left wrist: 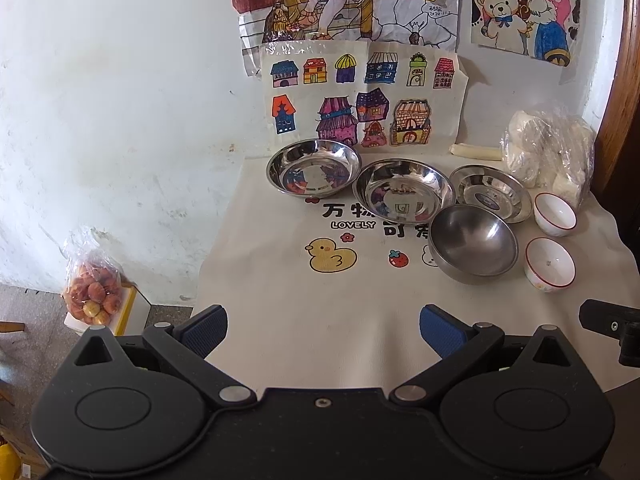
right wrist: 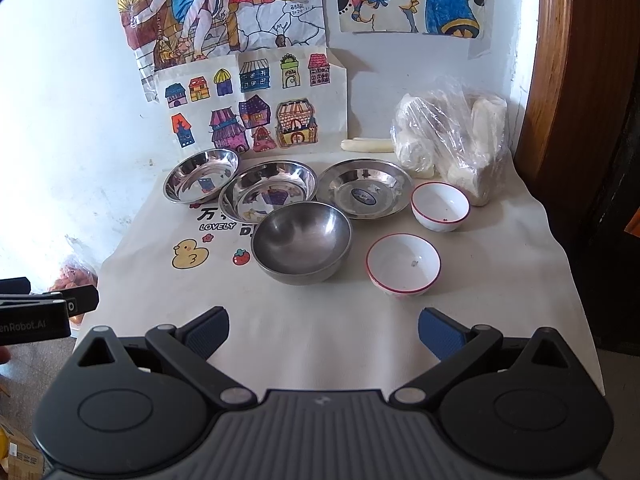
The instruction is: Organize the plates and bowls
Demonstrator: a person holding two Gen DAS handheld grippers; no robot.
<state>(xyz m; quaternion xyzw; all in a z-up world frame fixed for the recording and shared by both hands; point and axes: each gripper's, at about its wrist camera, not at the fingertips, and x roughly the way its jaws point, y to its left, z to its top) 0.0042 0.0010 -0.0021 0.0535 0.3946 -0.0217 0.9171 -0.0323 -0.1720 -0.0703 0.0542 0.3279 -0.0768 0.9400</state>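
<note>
- Biggest first: three shiny steel plates in a row at the back of the tablecloth (right wrist: pixel 460 320), under the kids' drawings. Left plate (right wrist: pixel 201 175), middle plate (right wrist: pixel 269 190), right plate (right wrist: pixel 365 188) with a sticker in its well. Probably light, stiff and slippery, so best pinched at the raised rim, not the flat bottom.
- Next down: dull steel bowl (right wrist: pixel 302 242) just in front of the middle plate, looks to be touching or overlapping its edge. Rounded outside likely slides out of a pinch; rim is the place to grab.
- Smaller: two white bowls with red rims, near one (right wrist: pixel 403 266) to the right of the steel bowl, far one (right wrist: pixel 440 206) just beside the right plate. Look like ceramic, so breakable and heavier for their size. One finger inside the wall, one outside, and set down gently.
- Left gripper (left wrist: pixel 323 330) and right gripper (right wrist: pixel 323 330): both with jaws spread wide, holding nothing, hovering over the near edge of the cloth, well short of the dishes.
</note>
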